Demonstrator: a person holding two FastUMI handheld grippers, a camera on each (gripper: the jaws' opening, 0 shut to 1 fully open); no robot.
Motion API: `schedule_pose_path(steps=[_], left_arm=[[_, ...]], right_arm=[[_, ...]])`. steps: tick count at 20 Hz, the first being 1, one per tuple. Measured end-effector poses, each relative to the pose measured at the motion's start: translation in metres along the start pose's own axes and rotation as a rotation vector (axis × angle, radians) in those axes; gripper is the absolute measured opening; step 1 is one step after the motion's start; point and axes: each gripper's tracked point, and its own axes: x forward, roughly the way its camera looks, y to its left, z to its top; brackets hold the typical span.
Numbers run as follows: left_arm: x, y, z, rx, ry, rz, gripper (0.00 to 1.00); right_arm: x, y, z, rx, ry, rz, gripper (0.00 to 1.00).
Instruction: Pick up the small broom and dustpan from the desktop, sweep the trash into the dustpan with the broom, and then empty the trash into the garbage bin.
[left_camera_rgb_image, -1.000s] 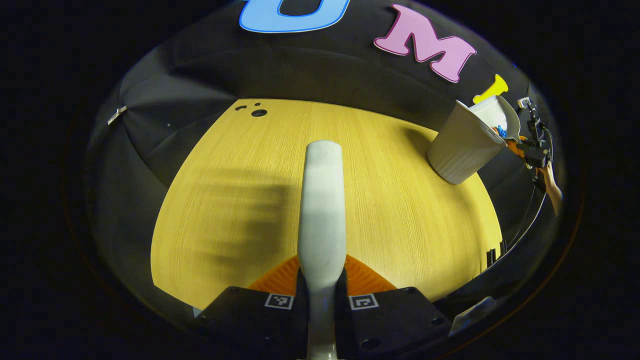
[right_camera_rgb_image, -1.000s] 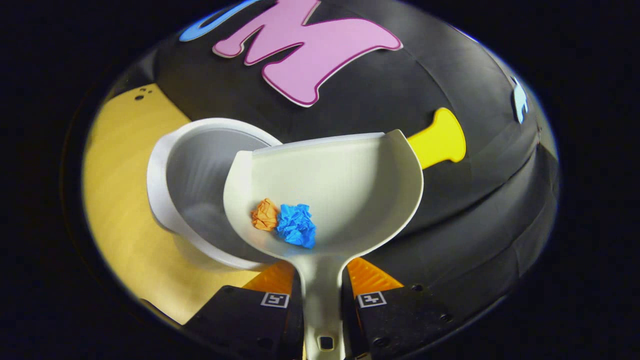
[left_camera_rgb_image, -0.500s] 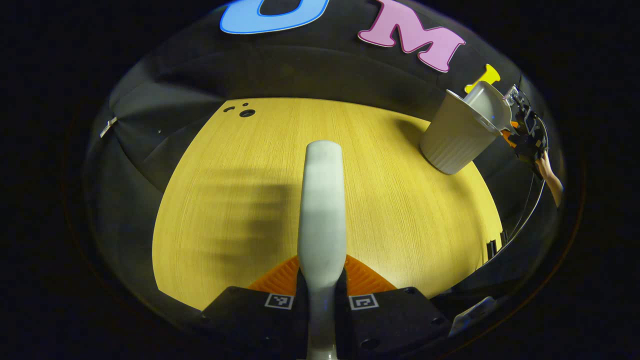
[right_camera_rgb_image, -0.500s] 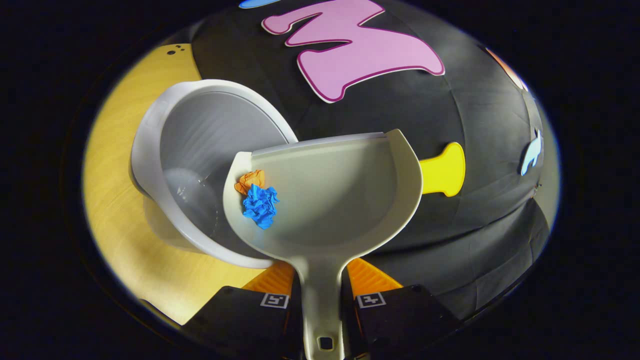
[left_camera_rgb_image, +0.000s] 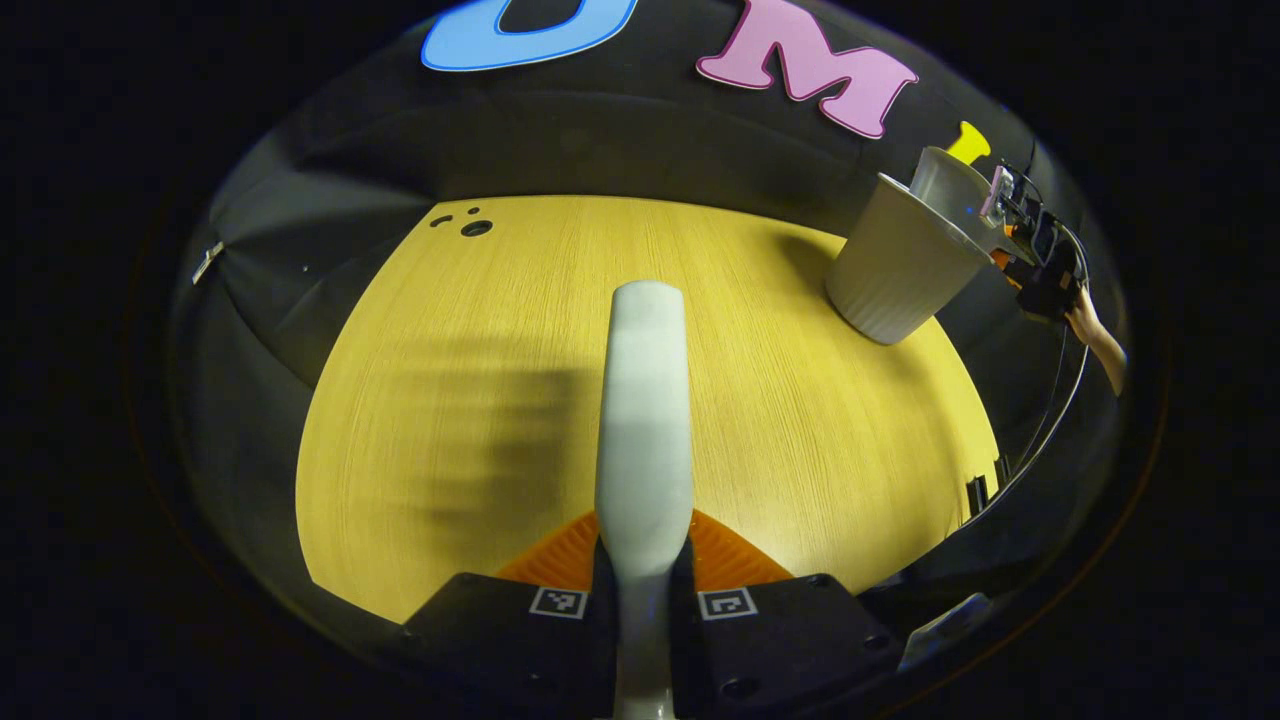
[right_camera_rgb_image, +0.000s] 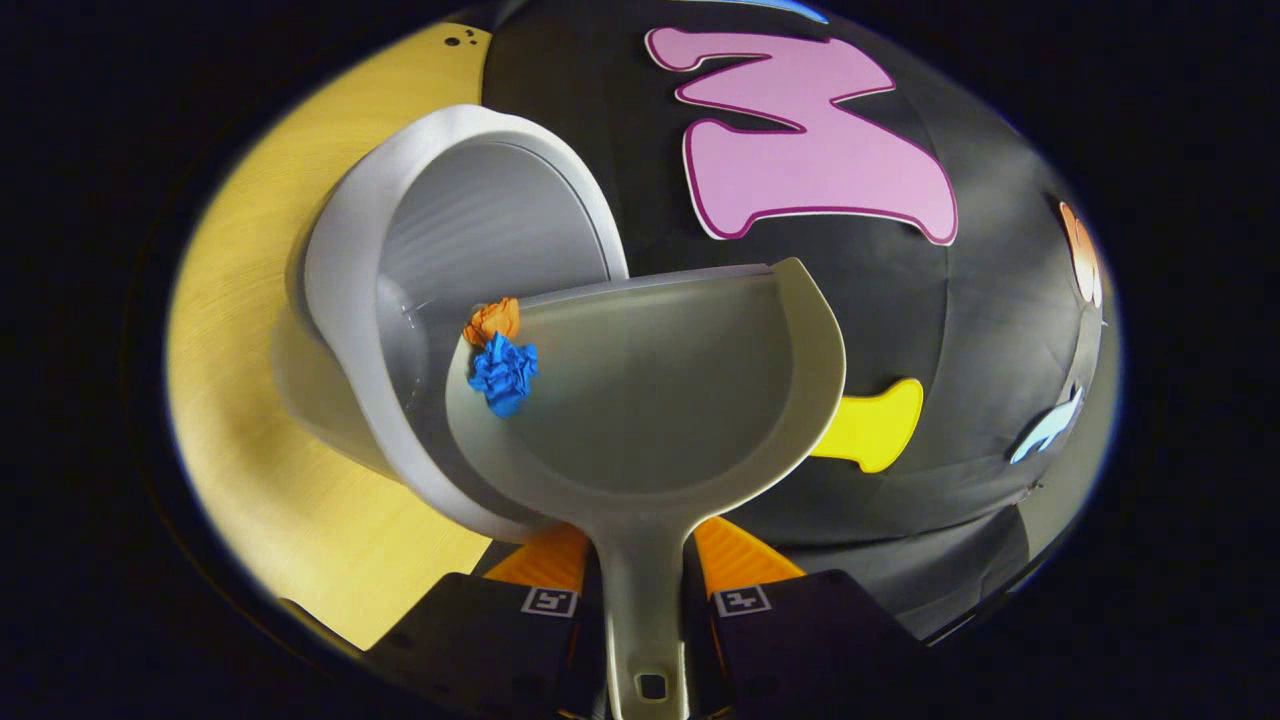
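Two grippers, each with jaws pinched on a handle. Right gripper (right_camera_rgb_image: 641, 600) clamps the dustpan (right_camera_rgb_image: 650, 390) at the narrow neck of its handle, pan held out ahead and tipped toward its left corner, which overhangs the mouth of the garbage bin (right_camera_rgb_image: 350, 290). Blue paper wad (right_camera_rgb_image: 502, 372) and orange paper wad (right_camera_rgb_image: 494, 320) sit bunched at that low corner, right at the lip, not yet inside the bin. Left gripper (left_camera_rgb_image: 642, 600) grips the broom handle (left_camera_rgb_image: 645, 420), held idle above the worktop (left_camera_rgb_image: 480, 400). Judged handling: pan is light, stiff plastic, smooth-walled, so crumpled paper should slide freely; the neck looks the sound place to hold, as tilt is steered from there. Wads are near weightless and may bounce off the rim. Right gripper view gives the trash and the bin's interior; left gripper view gives the bin's ribbed outside standing near the worktop's far edge, with the other gripper and a hand (left_camera_rgb_image: 1095, 340) beside it.
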Motion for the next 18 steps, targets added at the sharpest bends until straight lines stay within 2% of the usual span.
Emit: schedule_pose_path(steps=[4,8,12,17,18], left_arm=[[0.000,-0.005,0.001,0.004,-0.003,-0.008,0.26],[-0.002,-0.007,0.002,0.010,-0.010,-0.010,0.24],[-0.007,-0.008,0.009,0.017,-0.047,0.004,0.26],[-0.019,-0.002,0.019,0.020,-0.113,0.039,0.26],[-0.022,0.001,0.023,0.028,-0.136,0.053,0.26]], right_arm=[[-0.001,0.000,0.004,-0.095,-0.005,0.001,0.34],[-0.002,0.001,0.003,-0.047,0.011,0.045,0.34],[-0.010,-0.008,0.007,0.088,0.022,0.071,0.34],[-0.028,-0.056,0.013,0.381,0.037,0.081,0.35],[-0.031,-0.065,0.012,0.453,0.043,0.089,0.38]])
